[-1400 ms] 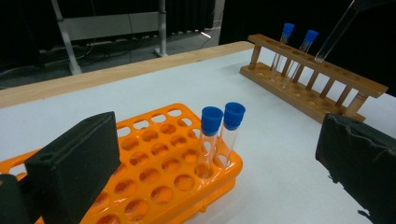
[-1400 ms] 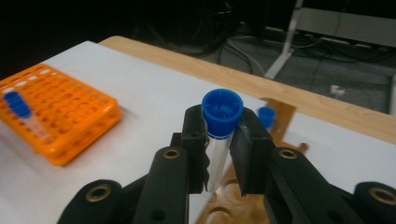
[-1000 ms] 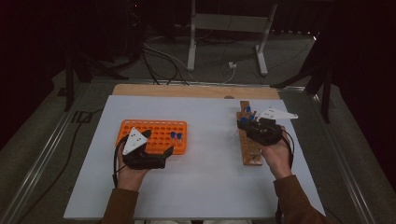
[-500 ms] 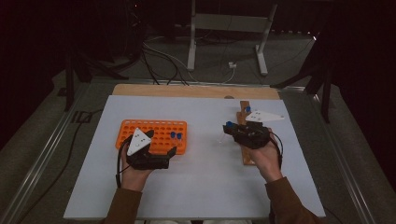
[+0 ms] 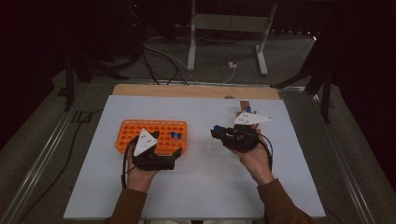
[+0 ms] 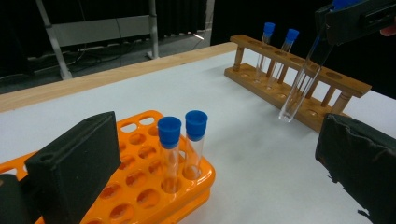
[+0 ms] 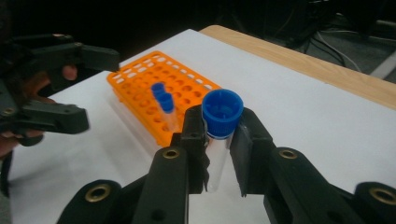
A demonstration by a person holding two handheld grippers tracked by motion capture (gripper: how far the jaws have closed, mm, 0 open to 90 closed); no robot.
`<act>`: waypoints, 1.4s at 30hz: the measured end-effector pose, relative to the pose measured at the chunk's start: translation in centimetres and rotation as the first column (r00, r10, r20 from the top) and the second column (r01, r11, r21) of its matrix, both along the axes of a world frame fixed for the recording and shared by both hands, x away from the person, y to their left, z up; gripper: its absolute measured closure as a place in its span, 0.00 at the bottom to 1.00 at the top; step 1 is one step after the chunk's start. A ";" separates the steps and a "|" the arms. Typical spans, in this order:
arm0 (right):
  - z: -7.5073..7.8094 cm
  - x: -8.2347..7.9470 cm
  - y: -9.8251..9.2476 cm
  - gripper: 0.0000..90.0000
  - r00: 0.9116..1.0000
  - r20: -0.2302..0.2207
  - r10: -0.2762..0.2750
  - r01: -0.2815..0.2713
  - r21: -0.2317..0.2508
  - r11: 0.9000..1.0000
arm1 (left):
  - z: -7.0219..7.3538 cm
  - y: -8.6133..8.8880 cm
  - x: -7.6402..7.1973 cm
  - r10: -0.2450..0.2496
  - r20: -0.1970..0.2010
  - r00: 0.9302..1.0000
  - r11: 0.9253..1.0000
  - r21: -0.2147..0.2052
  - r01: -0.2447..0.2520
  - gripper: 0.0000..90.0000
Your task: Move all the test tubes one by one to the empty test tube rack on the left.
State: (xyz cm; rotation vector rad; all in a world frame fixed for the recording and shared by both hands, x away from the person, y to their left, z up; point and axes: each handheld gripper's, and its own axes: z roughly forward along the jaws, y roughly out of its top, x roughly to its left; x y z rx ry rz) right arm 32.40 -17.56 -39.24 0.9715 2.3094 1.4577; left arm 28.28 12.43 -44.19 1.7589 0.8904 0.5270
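Note:
An orange tube rack [image 5: 140, 133] lies at the left of the white table, with two blue-capped tubes [image 5: 175, 136] upright at its right end. My left gripper [image 5: 167, 143] stands open just in front of that end, and the two tubes [image 6: 182, 140] rise beyond its wide-apart jaws. My right gripper [image 5: 217, 130] is shut on a blue-capped test tube [image 7: 222, 112], gripped just under the cap. That tube [image 6: 299, 88] hangs tilted above the table, between the two racks. A wooden rack [image 6: 327, 84] behind it holds two more capped tubes [image 6: 278, 51].
A white sheet [image 5: 201, 186] covers the table, with a bare wooden strip [image 5: 187, 91] along the far edge. Cables and a metal stand [image 5: 224, 28] lie on the floor beyond. Open surface stretches between the orange rack [image 7: 187, 88] and the wooden rack [image 5: 244, 105].
My right gripper has carried the capped tube leftward, away from the wooden rack and toward the orange one. The left gripper has stayed in place.

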 end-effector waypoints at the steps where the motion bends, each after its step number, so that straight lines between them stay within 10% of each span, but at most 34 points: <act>1: 0.0 -0.1 0.2 0.85 1.000 -0.001 0.006 -0.006 0.000 1.000 | 0.0 -0.1 0.0 -0.001 0.000 1.000 1.000 -0.001 0.001 0.01; 25: -0.3 -1.6 4.8 0.85 0.992 -0.016 0.122 -0.122 0.001 0.992 | -0.3 -2.6 -0.4 -0.076 -0.033 0.997 0.997 0.030 0.077 0.09; 42: -0.8 -2.0 6.5 0.85 0.986 -0.025 0.162 -0.163 -0.007 0.987 | -0.2 -3.6 -1.3 -0.155 0.016 0.988 0.985 0.082 0.153 0.84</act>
